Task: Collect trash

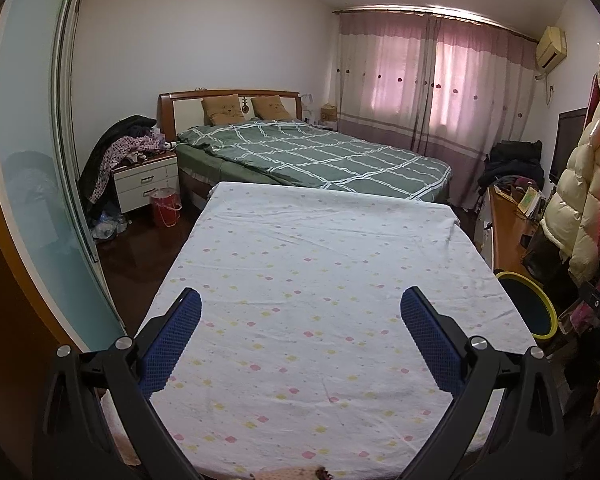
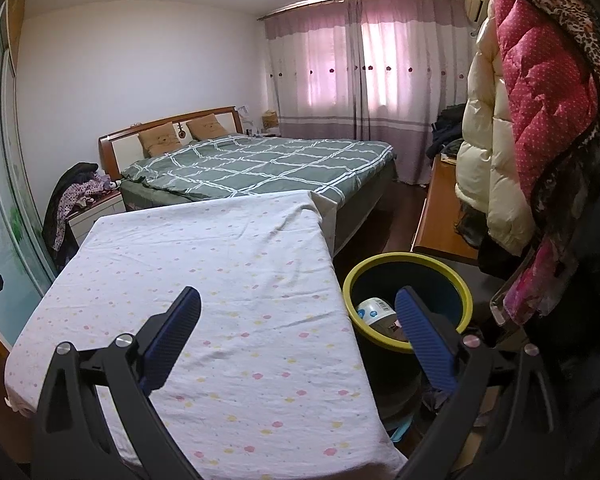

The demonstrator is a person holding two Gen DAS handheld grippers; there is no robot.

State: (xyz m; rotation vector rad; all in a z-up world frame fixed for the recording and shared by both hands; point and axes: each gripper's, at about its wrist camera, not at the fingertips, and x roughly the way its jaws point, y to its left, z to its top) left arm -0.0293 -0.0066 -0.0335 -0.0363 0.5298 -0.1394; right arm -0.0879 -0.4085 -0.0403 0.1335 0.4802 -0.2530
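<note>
Bin (image 2: 452, 276) just off table (image 2: 204, 264) right edge; both tools wide

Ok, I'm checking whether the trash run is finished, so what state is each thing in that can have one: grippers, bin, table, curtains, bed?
Left gripper: open, nothing between its fingers.
Right gripper: open, holding nothing.
Bin: upright beside the table, no lid, trash inside.
Can: lying in the bin.
Table: covered by a dotted cloth, no trash visible on it.
Curtains: drawn shut.
Bed: made, two pillows propped against the headboard.
</note>
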